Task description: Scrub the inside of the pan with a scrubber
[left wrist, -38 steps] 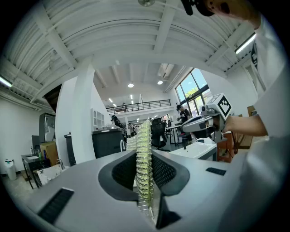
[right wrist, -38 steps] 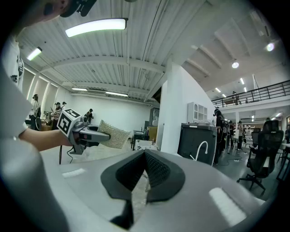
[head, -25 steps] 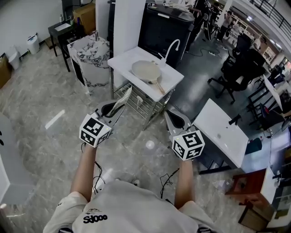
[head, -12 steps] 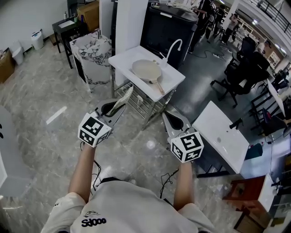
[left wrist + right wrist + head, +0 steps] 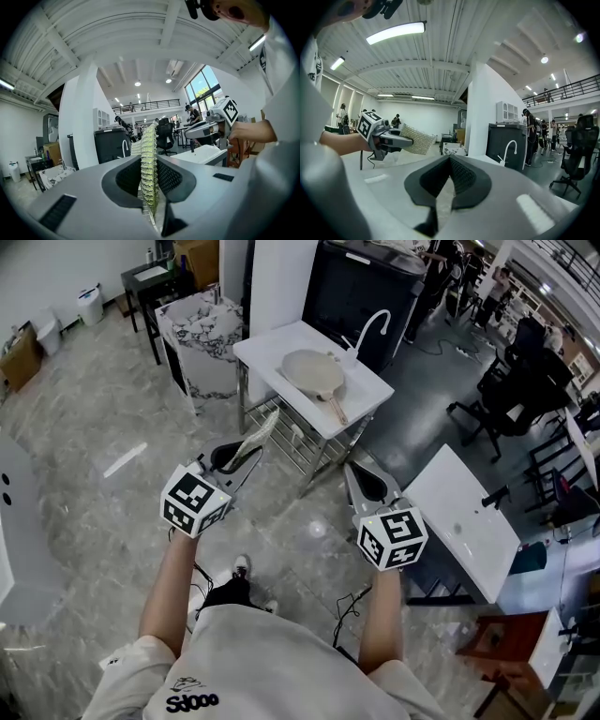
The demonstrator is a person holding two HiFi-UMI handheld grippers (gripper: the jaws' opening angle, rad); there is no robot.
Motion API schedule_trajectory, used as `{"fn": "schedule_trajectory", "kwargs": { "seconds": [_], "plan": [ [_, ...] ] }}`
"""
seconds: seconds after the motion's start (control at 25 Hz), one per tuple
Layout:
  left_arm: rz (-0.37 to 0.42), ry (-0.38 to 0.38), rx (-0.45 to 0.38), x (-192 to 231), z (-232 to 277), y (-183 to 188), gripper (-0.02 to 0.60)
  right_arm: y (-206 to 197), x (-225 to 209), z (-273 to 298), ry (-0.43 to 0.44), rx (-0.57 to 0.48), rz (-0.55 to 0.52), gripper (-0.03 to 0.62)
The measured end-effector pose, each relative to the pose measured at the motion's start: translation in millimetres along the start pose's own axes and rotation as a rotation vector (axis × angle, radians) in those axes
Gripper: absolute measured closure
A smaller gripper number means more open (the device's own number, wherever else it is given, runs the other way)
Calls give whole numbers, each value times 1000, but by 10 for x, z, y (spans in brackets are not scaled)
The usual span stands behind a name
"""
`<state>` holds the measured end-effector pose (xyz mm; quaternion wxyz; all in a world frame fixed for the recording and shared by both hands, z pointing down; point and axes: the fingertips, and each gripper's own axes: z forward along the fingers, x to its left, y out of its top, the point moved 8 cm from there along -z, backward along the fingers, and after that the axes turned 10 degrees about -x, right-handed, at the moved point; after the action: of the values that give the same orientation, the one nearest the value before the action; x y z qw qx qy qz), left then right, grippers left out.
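A grey marbled floor (image 5: 84, 427) is filling most of the head view, with a white sink table (image 5: 272, 343) standing ahead of the person in front of a black cabinet (image 5: 366, 287). The pan (image 5: 312, 371) is lying flat on the table top, its handle pointing toward the person, just beside the white faucet (image 5: 375, 322). A wire rack (image 5: 286, 442) is sitting under the table.

The left gripper (image 5: 246, 454) is being held above the floor, well apart from the pan. Its jaws are clamping a mesh scrubber (image 5: 262, 432). In the left gripper view the yellow-green scrubber (image 5: 149, 164) is standing edge-on between the two ribbed pads (image 5: 129, 176) and projecting past the fingertips.

The right gripper (image 5: 356, 474) is hovering level with the left, near the table's front corner. In the right gripper view its jaws are meeting at the tips with nothing between them (image 5: 450, 159), and the left gripper (image 5: 391, 138) is showing at the side with the scrubber (image 5: 417, 138) in it.
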<state>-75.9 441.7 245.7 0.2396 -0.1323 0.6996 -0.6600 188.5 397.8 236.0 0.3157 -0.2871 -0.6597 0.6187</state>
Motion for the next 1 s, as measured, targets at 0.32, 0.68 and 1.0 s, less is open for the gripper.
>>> {"fn": "schedule_trajectory", "kwargs": {
  "seconds": [0.32, 0.68, 1.0],
  "plan": [
    [0, -10, 19, 126, 207, -121, 515, -128, -111, 186, -16, 20, 11, 585],
    [-8, -12, 14, 748, 622, -301, 515, -192, -343, 857, -16, 9, 2, 585],
    [-24, -44, 5, 1525, 1183, -407, 515, -201, -729, 1688, -43, 6, 16, 585]
  ]
}}
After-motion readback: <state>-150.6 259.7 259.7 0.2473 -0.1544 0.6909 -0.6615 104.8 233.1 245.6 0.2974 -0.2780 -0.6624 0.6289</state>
